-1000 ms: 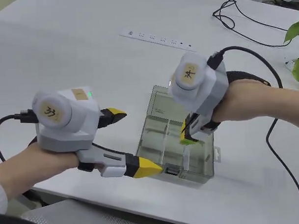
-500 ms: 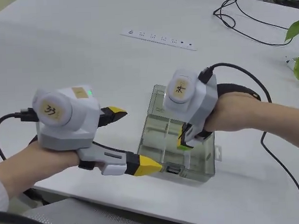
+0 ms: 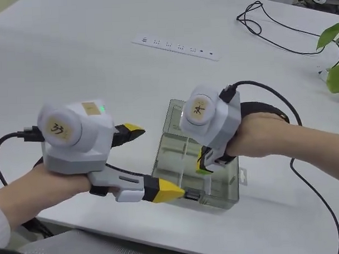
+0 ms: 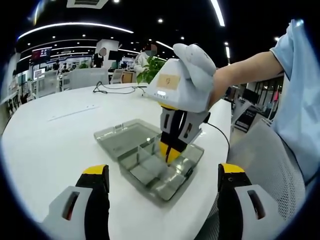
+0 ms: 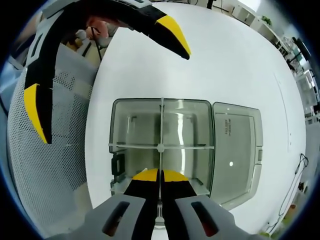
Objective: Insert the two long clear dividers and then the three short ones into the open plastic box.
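The clear plastic box lies open near the table's front edge, with its lid folded back flat. My right gripper points down into the box and is shut on a clear divider. That divider stands upright and crosses a second clear divider in the box. My left gripper hovers open just left of the box, one yellow tip by the front wall. In the left gripper view the box lies ahead between the open jaws, and the right gripper dips into it.
A white power strip lies farther back on the white table. A black cable loops at the back right beside green plant leaves. A grey mesh chair sits below the table's front edge.
My right gripper has sunk lower and a little left into the box with the divider. The left gripper has kept its place and stays open.
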`<control>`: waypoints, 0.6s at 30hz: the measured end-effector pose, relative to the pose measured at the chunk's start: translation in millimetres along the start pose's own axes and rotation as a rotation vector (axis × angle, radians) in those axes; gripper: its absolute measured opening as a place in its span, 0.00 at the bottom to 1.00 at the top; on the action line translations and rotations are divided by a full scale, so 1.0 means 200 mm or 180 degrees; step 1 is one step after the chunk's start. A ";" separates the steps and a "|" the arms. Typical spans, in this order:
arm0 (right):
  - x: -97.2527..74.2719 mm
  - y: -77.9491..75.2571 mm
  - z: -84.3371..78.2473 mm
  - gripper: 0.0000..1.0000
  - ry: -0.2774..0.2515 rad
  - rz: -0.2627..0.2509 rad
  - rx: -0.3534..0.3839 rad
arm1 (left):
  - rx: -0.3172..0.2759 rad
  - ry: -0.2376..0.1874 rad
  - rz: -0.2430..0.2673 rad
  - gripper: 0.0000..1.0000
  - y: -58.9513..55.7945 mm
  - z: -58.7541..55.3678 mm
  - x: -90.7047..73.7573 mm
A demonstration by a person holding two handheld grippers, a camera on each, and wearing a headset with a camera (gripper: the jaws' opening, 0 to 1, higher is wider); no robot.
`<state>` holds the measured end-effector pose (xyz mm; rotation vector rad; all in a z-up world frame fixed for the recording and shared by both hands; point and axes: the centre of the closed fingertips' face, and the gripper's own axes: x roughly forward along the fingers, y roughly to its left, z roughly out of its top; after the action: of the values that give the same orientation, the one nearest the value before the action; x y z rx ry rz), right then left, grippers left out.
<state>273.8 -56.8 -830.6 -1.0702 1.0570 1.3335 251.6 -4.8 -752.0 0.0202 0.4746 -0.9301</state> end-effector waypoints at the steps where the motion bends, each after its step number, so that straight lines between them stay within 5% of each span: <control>1: 0.00 0.00 0.00 0.01 -0.0004 -0.0002 0.0003 | 0.0006 -0.0003 -0.0004 0.91 0.00 0.01 0.00; 12: -0.01 0.00 0.00 0.03 -0.0162 0.0070 -0.0004 | 0.0034 0.0017 0.0002 0.91 0.00 0.02 -0.01; 15: -0.01 0.00 0.01 0.18 -0.0294 0.0078 0.0090 | 0.0041 0.0028 0.0004 0.91 0.00 0.02 -0.01; 18: -0.02 -0.01 0.00 0.22 -0.0346 0.0064 0.0090 | 0.0041 0.0038 0.0002 0.91 0.00 0.01 -0.01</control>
<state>275.4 -57.9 -825.7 -0.9576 1.0053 1.3731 251.6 -3.6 -748.6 0.0375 0.4798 -0.9328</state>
